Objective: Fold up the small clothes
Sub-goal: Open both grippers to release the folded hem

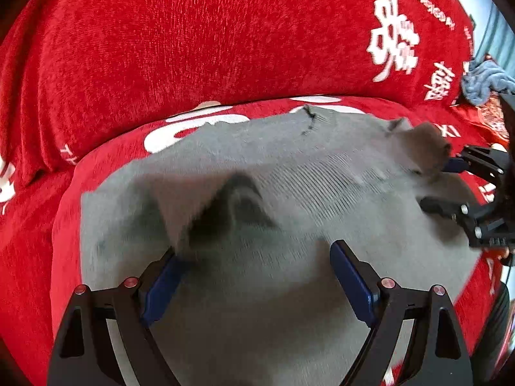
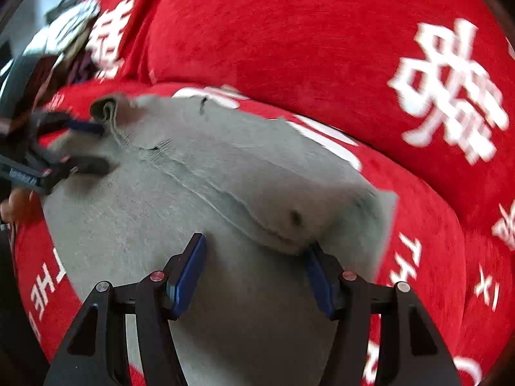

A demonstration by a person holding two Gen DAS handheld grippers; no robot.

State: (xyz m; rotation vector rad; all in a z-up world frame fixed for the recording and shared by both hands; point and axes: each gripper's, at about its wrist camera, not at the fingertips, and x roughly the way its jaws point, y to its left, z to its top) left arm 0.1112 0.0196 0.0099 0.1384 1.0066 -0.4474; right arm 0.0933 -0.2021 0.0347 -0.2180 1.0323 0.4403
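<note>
A small grey garment (image 1: 273, 173) lies spread on a red sofa seat; it also shows in the right wrist view (image 2: 199, 173). My left gripper (image 1: 257, 257) is open just above the cloth, its left pad (image 1: 164, 289) against a raised fold (image 1: 231, 202) at the garment's left corner. My right gripper (image 2: 257, 251) is open over the cloth, its right pad (image 2: 317, 276) under a lifted fold (image 2: 289, 212) at the right corner. Each gripper also shows at the other view's edge, the right one (image 1: 447, 180) and the left one (image 2: 93, 144), both open at the cloth's corners.
The sofa has a red cover with white characters, its backrest (image 1: 225, 32) rising right behind the garment. A blue-grey cloth (image 1: 482, 80) lies at the far right of the seat. Dark and white items (image 2: 64, 32) sit at the far left end.
</note>
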